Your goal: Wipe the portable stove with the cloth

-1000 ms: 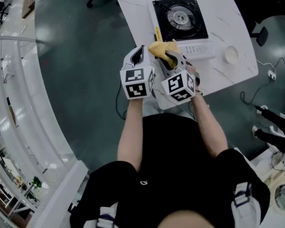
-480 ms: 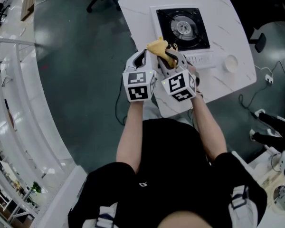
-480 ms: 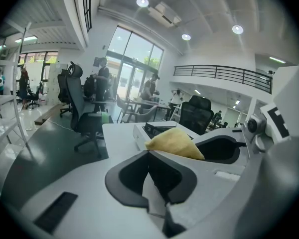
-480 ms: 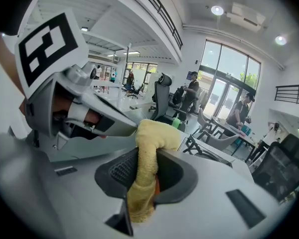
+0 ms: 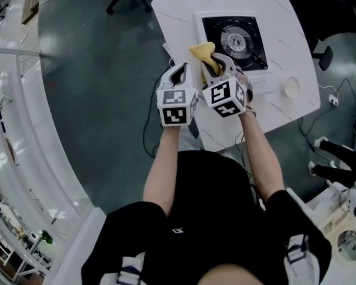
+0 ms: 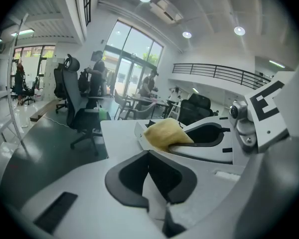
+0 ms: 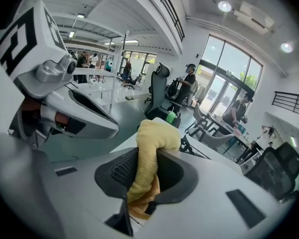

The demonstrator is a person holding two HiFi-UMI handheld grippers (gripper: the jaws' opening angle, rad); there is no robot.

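Observation:
The portable stove [image 5: 234,36], white with a black top and a round burner, lies on the white table [image 5: 178,10]. A yellow cloth [image 5: 203,53] is pinched in my right gripper [image 5: 216,64], held up over the stove's near left corner; in the right gripper view the cloth [image 7: 148,148] bulges out between the jaws. My left gripper [image 5: 179,73] sits just left of the right one, shut with nothing in it. In the left gripper view the cloth [image 6: 164,135] shows ahead beside the right gripper [image 6: 209,138].
A small white round dish [image 5: 291,86] lies on the table right of the stove. Office chairs [image 6: 77,98] and people stand beyond the table. The table's left edge [image 5: 166,46] runs close to my left gripper.
Both grippers have risen and moved forward with the cloth, from the table's near edge toward the stove's near left corner. The view has shifted a little.

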